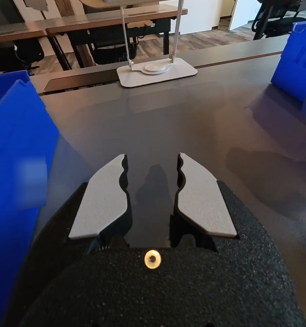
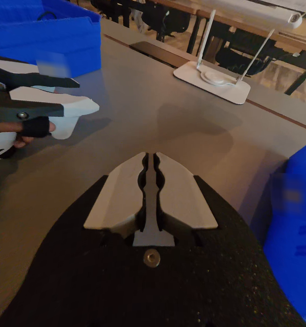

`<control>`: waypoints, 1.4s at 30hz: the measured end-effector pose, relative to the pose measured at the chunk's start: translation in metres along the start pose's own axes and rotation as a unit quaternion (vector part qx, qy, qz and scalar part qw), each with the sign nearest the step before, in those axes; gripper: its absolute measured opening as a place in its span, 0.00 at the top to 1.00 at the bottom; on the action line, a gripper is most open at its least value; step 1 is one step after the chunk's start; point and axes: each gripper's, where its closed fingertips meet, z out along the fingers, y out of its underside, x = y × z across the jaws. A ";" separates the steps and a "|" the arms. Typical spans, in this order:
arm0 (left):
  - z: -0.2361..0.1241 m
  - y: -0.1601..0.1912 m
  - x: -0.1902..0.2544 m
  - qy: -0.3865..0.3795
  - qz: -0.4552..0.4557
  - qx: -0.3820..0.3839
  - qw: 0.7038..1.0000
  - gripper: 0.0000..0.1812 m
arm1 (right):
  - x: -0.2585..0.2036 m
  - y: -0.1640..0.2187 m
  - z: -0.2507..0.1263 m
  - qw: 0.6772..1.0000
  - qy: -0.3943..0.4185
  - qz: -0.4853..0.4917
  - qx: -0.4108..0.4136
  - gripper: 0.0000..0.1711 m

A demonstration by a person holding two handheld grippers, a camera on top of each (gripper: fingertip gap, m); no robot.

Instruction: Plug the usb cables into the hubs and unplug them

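No USB cable or hub shows on the table in either view; a dark loop, perhaps a cable, peeks from the left blue bin [image 2: 46, 15]. My left gripper [image 1: 152, 155] is open and empty, held over the dark table [image 1: 166, 115]. It also shows at the left of the right wrist view [image 2: 86, 95], held by a gloved hand [image 2: 33, 126]. My right gripper [image 2: 150, 153] is nearly shut with only a thin gap, and nothing is between its fingers.
A blue bin [image 1: 16, 141] stands close on the left and another blue bin [image 1: 297, 70] at the right; the right one is also near the right gripper [image 2: 299, 212]. A white stand base [image 1: 156, 72] sits at the table's far edge, carrying a camera [image 2: 294, 19]. Desks and chairs stand beyond.
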 end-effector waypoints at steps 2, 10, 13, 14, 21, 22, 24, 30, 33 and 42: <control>0.000 -0.001 0.001 0.002 0.000 0.002 1.000 0.70 | 0.003 0.003 0.000 1.000 0.013 0.002 -0.006 0.95; -0.006 -0.010 -0.001 0.012 0.004 0.022 1.000 0.72 | -0.001 -0.014 -0.007 0.999 -0.017 0.026 0.036 0.89; -0.005 -0.008 0.000 0.014 0.010 0.019 1.000 0.72 | 0.001 -0.008 -0.004 0.999 -0.015 0.050 0.014 0.76; -0.005 -0.008 0.000 0.014 0.013 0.018 1.000 0.72 | -0.003 -0.005 -0.003 0.998 -0.027 0.051 0.006 0.67; -0.008 -0.010 0.004 0.026 0.007 0.017 0.999 0.71 | -0.007 -0.007 -0.004 0.995 -0.057 0.080 0.007 0.56; -0.008 -0.010 0.004 0.026 0.009 0.017 0.999 0.71 | -0.008 -0.008 -0.005 0.995 -0.060 0.080 0.011 0.55; -0.008 -0.010 0.004 0.027 0.007 0.017 0.999 0.71 | -0.013 -0.011 -0.006 0.994 -0.075 0.082 0.020 0.49; -0.007 -0.010 0.007 0.036 0.013 0.020 0.999 0.71 | -0.022 -0.024 -0.010 0.986 -0.110 0.107 0.058 0.48; -0.007 -0.009 0.011 0.045 0.015 0.018 0.999 0.71 | -0.025 -0.033 -0.014 0.982 -0.125 0.116 0.087 0.45; -0.014 -0.022 0.033 0.086 0.040 0.054 0.994 0.70 | -0.029 -0.059 -0.035 0.946 -0.188 0.199 0.172 0.64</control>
